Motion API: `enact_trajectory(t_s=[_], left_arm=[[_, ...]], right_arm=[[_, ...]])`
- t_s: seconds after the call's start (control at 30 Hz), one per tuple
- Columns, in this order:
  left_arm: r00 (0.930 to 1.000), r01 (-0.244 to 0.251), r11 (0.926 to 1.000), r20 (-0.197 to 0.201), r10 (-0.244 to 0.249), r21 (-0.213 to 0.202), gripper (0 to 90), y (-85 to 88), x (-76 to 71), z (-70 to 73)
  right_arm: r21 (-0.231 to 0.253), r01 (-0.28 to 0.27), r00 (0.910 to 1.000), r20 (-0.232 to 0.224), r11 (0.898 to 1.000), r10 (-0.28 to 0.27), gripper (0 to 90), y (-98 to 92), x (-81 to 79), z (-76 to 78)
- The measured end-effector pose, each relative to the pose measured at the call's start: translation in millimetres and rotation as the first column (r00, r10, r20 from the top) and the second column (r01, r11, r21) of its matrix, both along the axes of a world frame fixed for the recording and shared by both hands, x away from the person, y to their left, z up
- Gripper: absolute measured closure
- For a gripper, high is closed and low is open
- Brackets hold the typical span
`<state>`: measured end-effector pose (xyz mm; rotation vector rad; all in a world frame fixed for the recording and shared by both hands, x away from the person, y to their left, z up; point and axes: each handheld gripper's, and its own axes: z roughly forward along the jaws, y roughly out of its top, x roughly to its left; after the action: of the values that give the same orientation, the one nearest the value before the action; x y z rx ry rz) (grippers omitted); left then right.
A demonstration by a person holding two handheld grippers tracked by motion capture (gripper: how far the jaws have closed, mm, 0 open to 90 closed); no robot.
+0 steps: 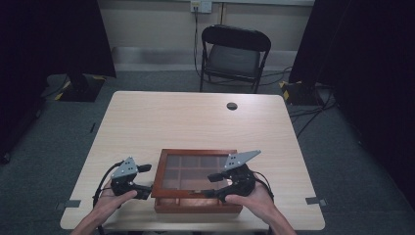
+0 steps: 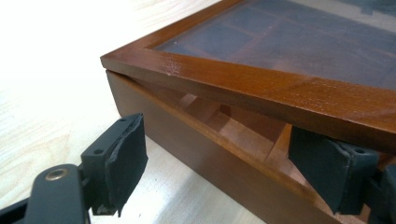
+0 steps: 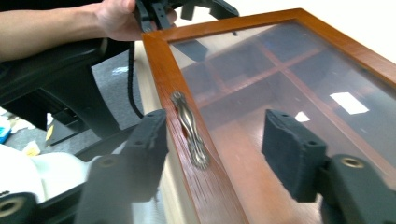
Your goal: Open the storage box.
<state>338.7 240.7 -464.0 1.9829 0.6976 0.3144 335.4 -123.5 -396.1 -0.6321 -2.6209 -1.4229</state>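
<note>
A brown wooden box (image 1: 169,203) with a glass-paned lid (image 1: 195,169) lies near the table's front edge. The lid (image 2: 261,88) is tilted slightly up, leaving a gap over the base wall (image 2: 187,154) and the dividers inside. My left gripper (image 1: 146,180) is open at the box's left front corner (image 2: 229,163): one jaw is outside the wall, the other in the gap under the lid. My right gripper (image 1: 209,185) is open astride the lid's front rail (image 3: 217,149), with the metal handle (image 3: 189,128) between its jaws.
The pale wooden table (image 1: 195,122) has a cable hole (image 1: 232,105) at the back. A black folding chair (image 1: 235,56) stands beyond it. Dark curtains hang at both sides and cables lie on the floor at the right (image 1: 313,110).
</note>
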Motion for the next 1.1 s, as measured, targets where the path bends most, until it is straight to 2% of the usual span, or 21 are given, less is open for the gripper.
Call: enact_trajectory(t_s=[0.03,0.3,0.33,0.5,0.57,0.6,0.77,0.87,1.1], left_arm=[[1.0,-0.002,0.9999,0.0,0.002,-0.011,19.0,-0.1,0.0,0.7],[0.9999,-0.012,0.9998,0.01,0.013,-0.012,19.3,0.2,-0.5,2.7],[0.9998,-0.016,0.9996,0.007,0.017,-0.023,19.3,0.0,-0.7,2.5],[0.9998,-0.012,0.9998,0.014,0.012,-0.017,19.3,-0.8,-0.3,3.9],[0.9997,-0.018,0.9995,0.019,0.019,-0.026,19.7,-0.6,-0.5,5.8],[0.9997,-0.019,0.9987,0.016,0.02,-0.047,19.7,-1.2,-0.5,6.2],[0.9996,-0.008,0.9983,0.025,0.009,-0.058,17.8,-5.4,0.4,10.3],[0.999,0.0,0.9989,0.045,0.002,-0.047,17.3,-8.8,0.0,13.0],[0.9983,-0.007,0.997,0.057,0.011,-0.077,17.3,-10.0,1.3,19.1]], right_arm=[[0.005,0.006,1.0,0.001,1.0,-0.006,38.1,-4.0,-0.8,0.0],[0.045,0.041,0.9986,0.032,0.998,-0.042,34.6,-26.0,-4.4,0.2],[0.051,0.045,0.9983,0.035,0.998,-0.047,34.5,-28.0,-4.7,0.1],[0.075,0.077,0.9963,0.031,0.994,-0.08,32.4,-39.0,-4.0,-3.8],[0.08,0.087,0.9956,0.027,0.993,-0.089,32.2,-40.7,-3.4,-5.1],[0.077,0.092,0.9952,0.027,0.993,-0.094,31.7,-41.0,-3.5,-5.4],[0.093,0.101,0.9941,0.029,0.99,-0.105,27.2,-42.7,-2.4,-3.9],[0.091,0.113,0.9928,0.028,0.989,-0.116,24.4,-43.4,-1.3,-2.4],[0.086,0.129,0.9893,0.057,0.988,-0.134,21.6,-46.7,-1.3,0.1]])
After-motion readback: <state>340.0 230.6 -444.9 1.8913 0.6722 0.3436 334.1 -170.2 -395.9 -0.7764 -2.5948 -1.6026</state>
